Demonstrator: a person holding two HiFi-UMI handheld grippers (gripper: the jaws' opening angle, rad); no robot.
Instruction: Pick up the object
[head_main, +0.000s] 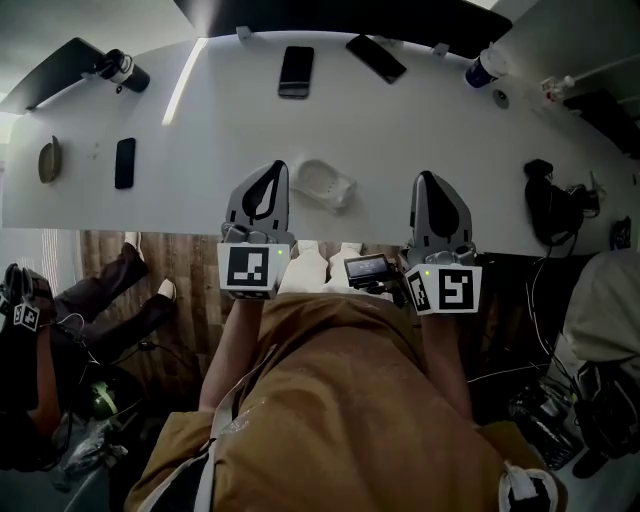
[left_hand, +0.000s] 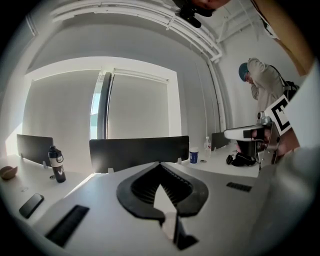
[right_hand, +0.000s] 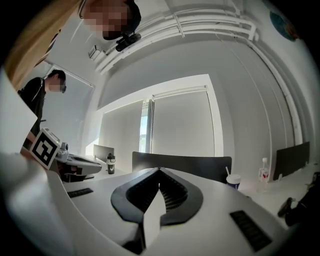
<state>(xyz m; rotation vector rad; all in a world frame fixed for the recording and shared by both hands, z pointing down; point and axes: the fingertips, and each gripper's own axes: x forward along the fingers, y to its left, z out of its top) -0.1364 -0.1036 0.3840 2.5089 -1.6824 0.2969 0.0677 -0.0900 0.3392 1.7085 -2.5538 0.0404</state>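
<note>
A white moulded object (head_main: 325, 183) lies on the white table (head_main: 200, 190), between my two grippers and slightly beyond their tips. My left gripper (head_main: 274, 168) is held level over the table's near edge, shut with nothing in it; in its own view the fingertips meet (left_hand: 160, 165). My right gripper (head_main: 425, 180) hovers to the right of the white object, also shut and empty, its tips touching (right_hand: 160, 171). Neither gripper touches the object. Neither gripper view shows the white object.
Black phones (head_main: 295, 70) (head_main: 376, 58) (head_main: 124, 162) lie on the table. A black bottle (head_main: 122, 70) and a brown item (head_main: 49, 160) sit at the left. A cup (head_main: 485, 68), a small bottle (head_main: 555, 88) and a black bundle (head_main: 545, 200) are at the right. A person (left_hand: 265, 82) stands beyond.
</note>
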